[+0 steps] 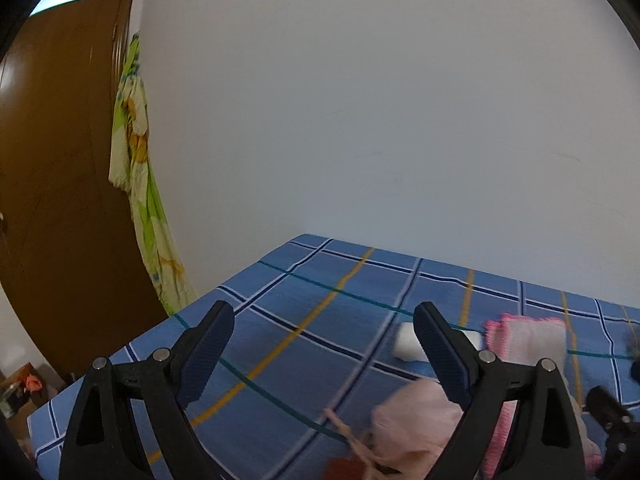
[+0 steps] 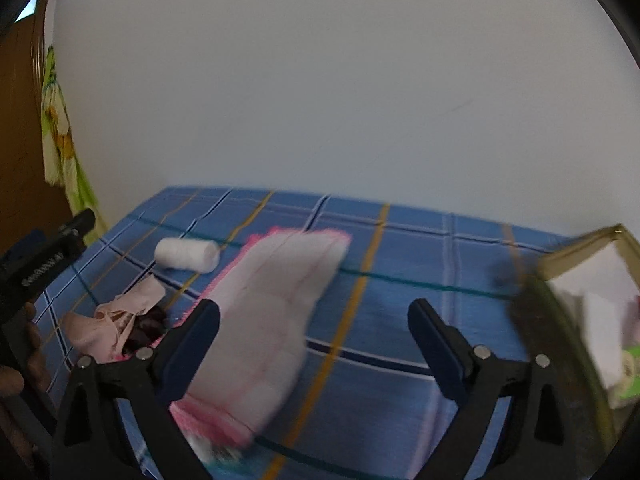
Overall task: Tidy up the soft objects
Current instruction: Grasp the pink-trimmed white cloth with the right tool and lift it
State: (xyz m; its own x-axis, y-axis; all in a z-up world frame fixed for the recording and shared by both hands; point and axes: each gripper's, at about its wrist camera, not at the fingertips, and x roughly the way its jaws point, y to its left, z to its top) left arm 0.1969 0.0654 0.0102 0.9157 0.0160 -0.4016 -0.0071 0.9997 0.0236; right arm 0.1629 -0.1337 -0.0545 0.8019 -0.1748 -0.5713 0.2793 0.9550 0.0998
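Note:
A blue plaid sheet [image 2: 400, 320] covers the bed. On it lie a pink-edged white towel [image 2: 264, 320], a rolled white cloth [image 2: 186, 254] and a crumpled pale pink garment [image 2: 116, 320]. My right gripper [image 2: 314, 320] is open and empty above the sheet, with the towel under its left finger. My left gripper [image 1: 324, 340] is open and empty; the pink garment [image 1: 412, 424] lies under its right finger, the white roll [image 1: 406, 342] and the towel [image 1: 528, 338] beyond. The left gripper also shows at the left of the right wrist view [image 2: 40, 264].
A cardboard box [image 2: 592, 280] holding light cloths stands at the right of the bed. A white wall runs behind the bed. A brown wooden door [image 1: 52, 200] with a green-yellow floral cloth [image 1: 136, 184] hanging beside it is at the left.

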